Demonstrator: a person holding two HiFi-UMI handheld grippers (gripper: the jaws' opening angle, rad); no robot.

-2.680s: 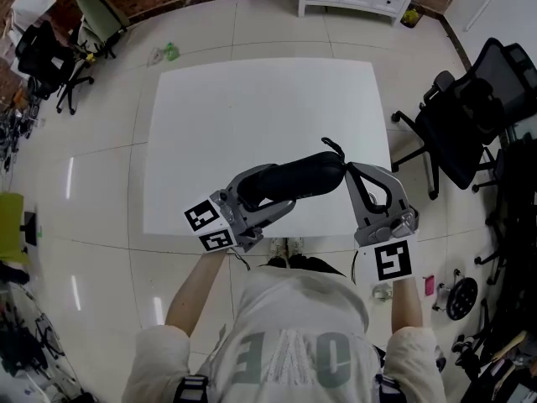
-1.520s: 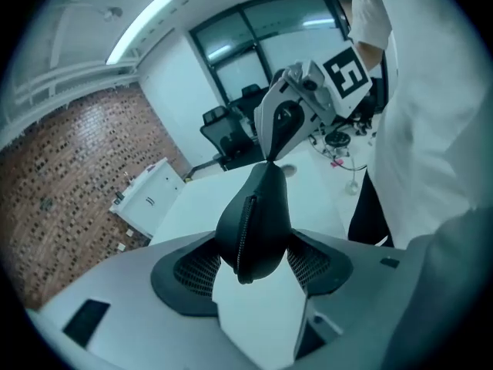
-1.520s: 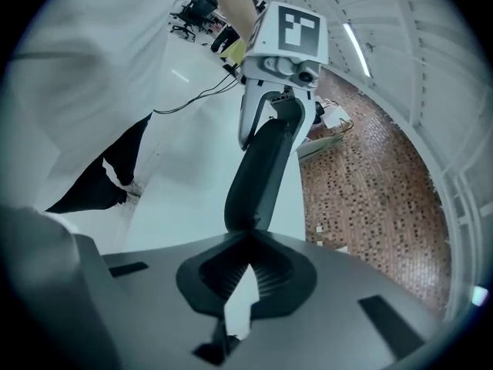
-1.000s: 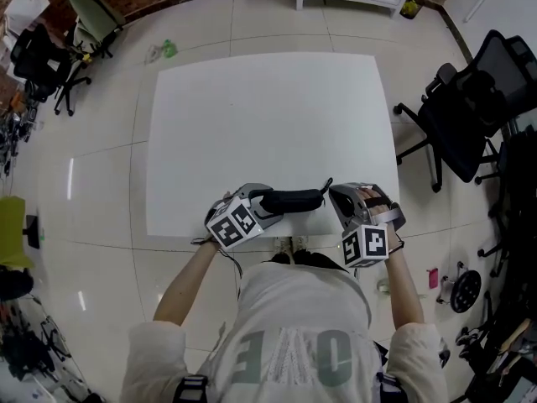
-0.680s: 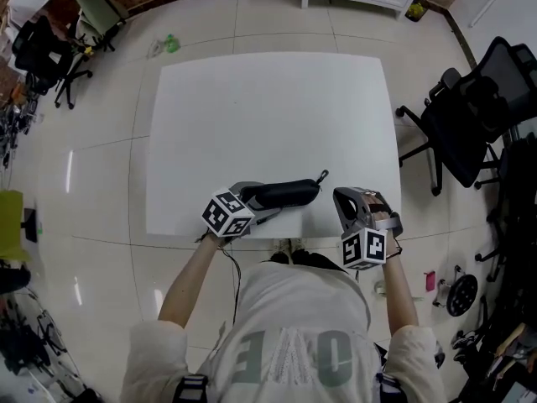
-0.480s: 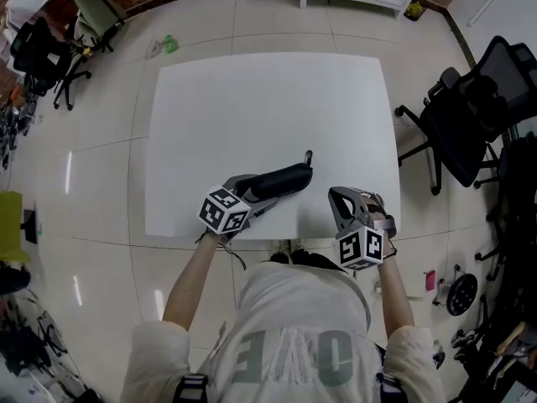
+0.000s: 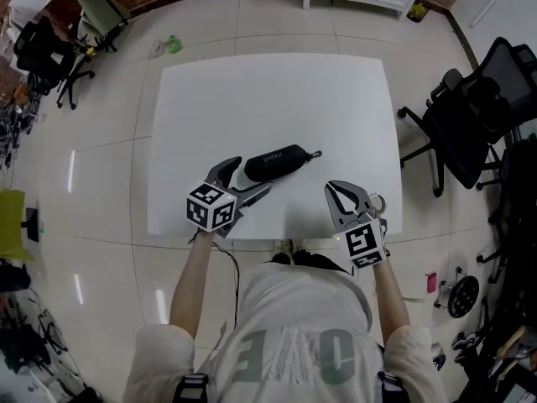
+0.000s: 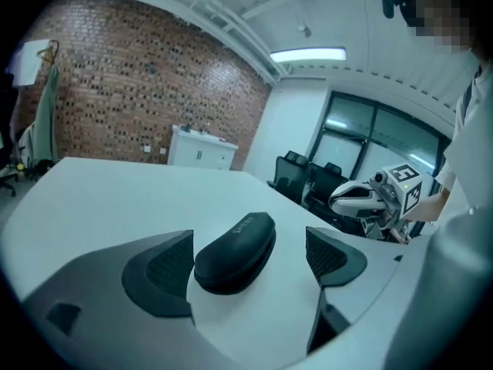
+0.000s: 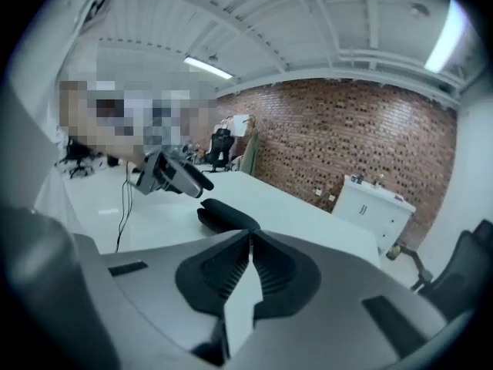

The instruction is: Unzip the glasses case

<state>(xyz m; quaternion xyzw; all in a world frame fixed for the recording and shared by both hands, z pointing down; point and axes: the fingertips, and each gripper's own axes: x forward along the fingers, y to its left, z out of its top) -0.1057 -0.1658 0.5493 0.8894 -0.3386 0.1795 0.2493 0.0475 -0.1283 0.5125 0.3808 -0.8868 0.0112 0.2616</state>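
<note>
1. The black glasses case lies flat on the white table, near the edge closest to the person and left of that edge's middle.
2. The left gripper has its jaws spread wide and opening, with the case's end between them, unclamped.
3. The right gripper, near the table's near right corner, has its jaws pressed together on nothing.

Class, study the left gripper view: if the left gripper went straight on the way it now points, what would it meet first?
The left gripper would first meet the black glasses case, which lies on the white table right ahead. The case sits between the opening jaws and seems clear of both pads, though depth is hard to judge.
</note>
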